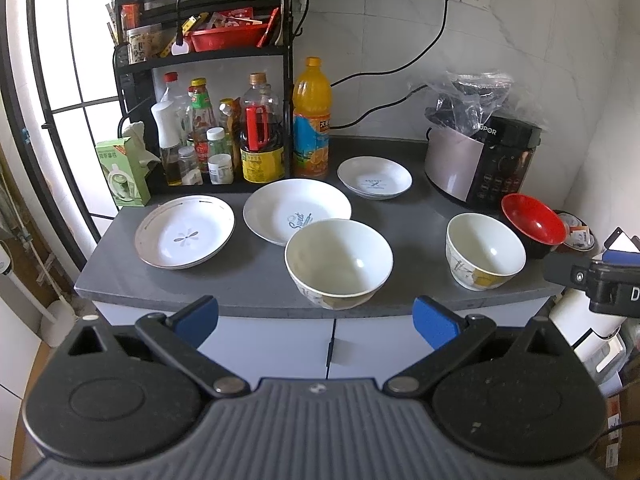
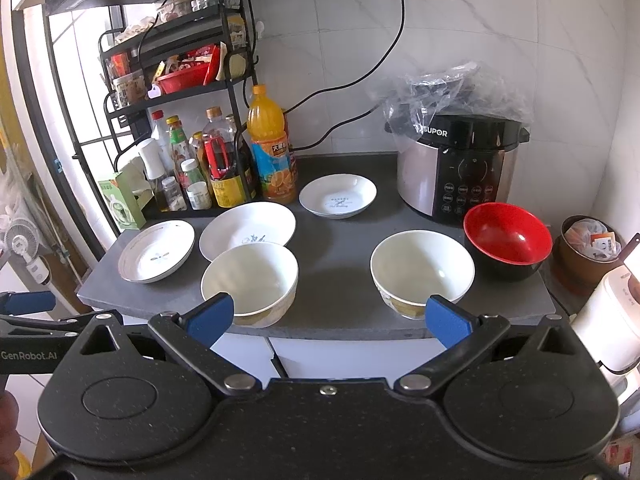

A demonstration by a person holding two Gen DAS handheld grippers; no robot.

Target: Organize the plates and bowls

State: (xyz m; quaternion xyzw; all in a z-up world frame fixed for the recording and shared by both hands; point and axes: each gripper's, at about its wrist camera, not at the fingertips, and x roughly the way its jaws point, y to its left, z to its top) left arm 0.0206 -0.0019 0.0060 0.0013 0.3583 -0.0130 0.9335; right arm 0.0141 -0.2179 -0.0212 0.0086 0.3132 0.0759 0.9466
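Observation:
On the grey counter lie three white plates: a flower-patterned plate at left, a large plate in the middle, a small plate behind. Two white bowls stand in front, one central, one to the right. A red-and-black bowl sits by the cooker. My left gripper and right gripper hover open before the counter's front edge, empty.
A black rack with bottles and an orange juice bottle fill the back left. A silver-black pressure cooker with a plastic bag stands back right, its cord running to a wall socket. A brown cup sits far right.

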